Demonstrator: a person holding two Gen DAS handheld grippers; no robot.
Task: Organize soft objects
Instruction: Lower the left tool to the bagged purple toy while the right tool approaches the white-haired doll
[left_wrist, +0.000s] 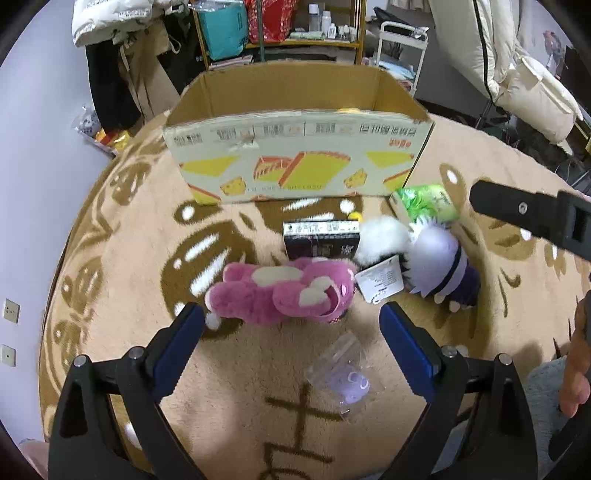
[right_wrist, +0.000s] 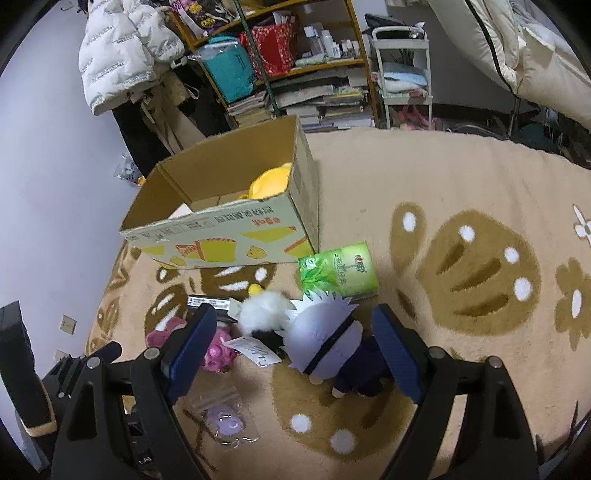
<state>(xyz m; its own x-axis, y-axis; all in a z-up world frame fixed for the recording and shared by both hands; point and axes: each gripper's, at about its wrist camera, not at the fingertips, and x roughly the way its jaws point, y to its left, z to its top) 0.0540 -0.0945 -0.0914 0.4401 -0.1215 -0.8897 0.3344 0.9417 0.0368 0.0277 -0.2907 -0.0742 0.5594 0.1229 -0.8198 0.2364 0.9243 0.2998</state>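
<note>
Soft toys lie scattered on the tan patterned rug (right_wrist: 424, 177) ahead of both your tools. Your left tool (left_wrist: 291, 325) hangs released, jaws spread wide, just short of the pink plush bear (left_wrist: 280, 291), which lies on its side directly beyond the fingertips. Between its jaws and nearer to you sits a clear bag with a small purple toy (left_wrist: 347, 380). Past the bear rests a dark flat box (left_wrist: 321, 242), and farther ahead stands the open cardboard box (left_wrist: 295, 162) printed with yellow cheese wedges.

Your right tool (right_wrist: 295, 332) is also unclenched, its blue pads straddling the white-haired doll in dark clothes (right_wrist: 325, 339) without visibly touching it. A white fluffy toy (right_wrist: 262, 310) with a paper tag (right_wrist: 251, 349) lies just left of the doll, between the doll and the left pad. A green tissue pack (right_wrist: 338, 269) sits just beyond the doll, beside the cardboard box's near corner. Inside that box, up and to the left of the right tool, a yellow plush (right_wrist: 269, 182) rests against the right wall.
</note>
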